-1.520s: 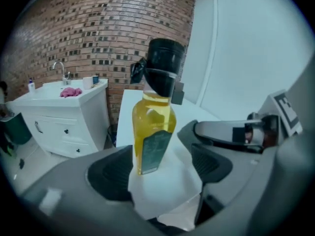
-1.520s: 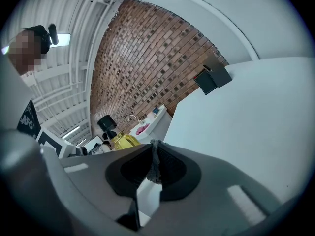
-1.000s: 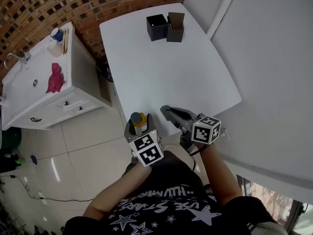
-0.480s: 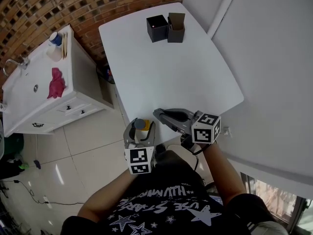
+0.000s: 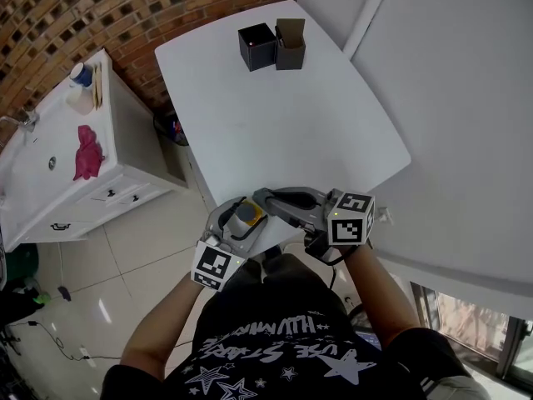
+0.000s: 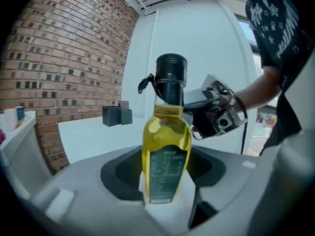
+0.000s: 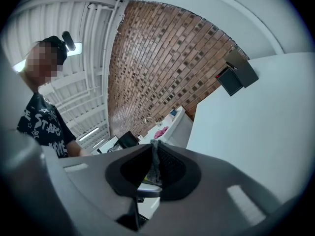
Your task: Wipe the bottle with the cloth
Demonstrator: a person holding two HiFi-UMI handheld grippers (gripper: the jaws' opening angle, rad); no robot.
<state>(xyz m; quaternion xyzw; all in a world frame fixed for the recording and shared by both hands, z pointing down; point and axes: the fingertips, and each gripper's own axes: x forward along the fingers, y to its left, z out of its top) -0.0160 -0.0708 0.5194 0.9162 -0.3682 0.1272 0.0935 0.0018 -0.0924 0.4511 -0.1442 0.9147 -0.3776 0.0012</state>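
Note:
A bottle (image 6: 166, 146) of yellow liquid with a black cap stands between the jaws of my left gripper (image 5: 241, 222), held in the air just off the table's near edge. Those jaws are closing on the bottle's body. My right gripper (image 5: 261, 197) points left, and its tips sit at the bottle's neck. It is shut on a thin grey cloth (image 7: 155, 165). In the left gripper view a dark end of that cloth (image 6: 145, 82) hangs beside the neck, with the right gripper (image 6: 197, 102) behind the bottle.
The white table (image 5: 283, 115) carries two black boxes (image 5: 256, 47) at its far end. To the left stands a white sink cabinet (image 5: 108, 182) with a pink rag (image 5: 87, 152) and a cup (image 5: 81, 75) on it. Tiled floor lies below.
My left gripper has swung the bottle right and closer to the right gripper. The right gripper's tips have moved left and now meet the bottle's neck.

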